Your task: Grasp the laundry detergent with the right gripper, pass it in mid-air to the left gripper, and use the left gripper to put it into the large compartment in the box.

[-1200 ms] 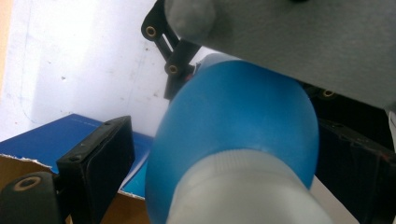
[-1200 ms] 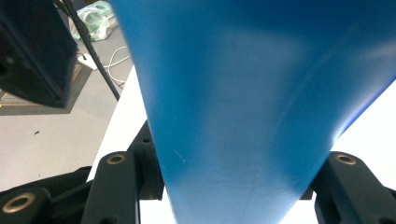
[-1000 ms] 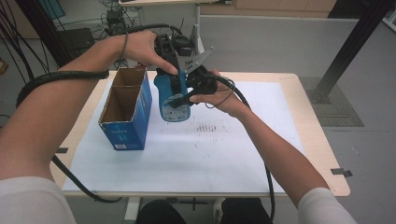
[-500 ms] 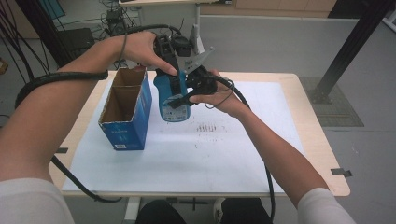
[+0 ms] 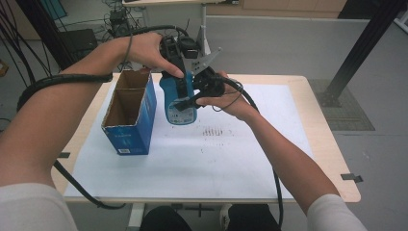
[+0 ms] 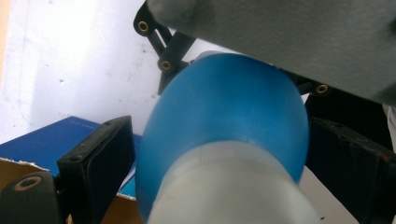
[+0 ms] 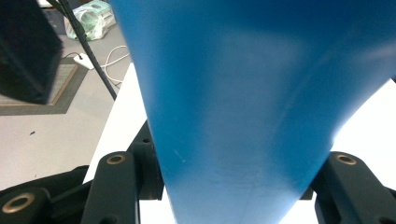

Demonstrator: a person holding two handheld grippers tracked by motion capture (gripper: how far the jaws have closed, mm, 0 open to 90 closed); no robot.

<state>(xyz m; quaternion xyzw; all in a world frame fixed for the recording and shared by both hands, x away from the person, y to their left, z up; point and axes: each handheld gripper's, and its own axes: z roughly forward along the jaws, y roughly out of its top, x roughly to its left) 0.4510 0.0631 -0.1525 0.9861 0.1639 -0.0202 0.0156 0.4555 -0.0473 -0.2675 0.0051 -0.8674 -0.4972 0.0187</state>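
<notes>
left gripper (image 5: 179, 77) clamped on blue bottle (image 5: 179, 103), right gripper (image 5: 185, 102) gripping it too

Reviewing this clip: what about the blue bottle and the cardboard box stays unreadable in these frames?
- Blue bottle: in the high view its top is covered by the hands and the left gripper; its label print is too small to read.
- Left gripper view: the bottle's white cap is blurred and cut off by the bottom edge.
- Blue cardboard box: its bottom is in shadow in the high view.
</notes>
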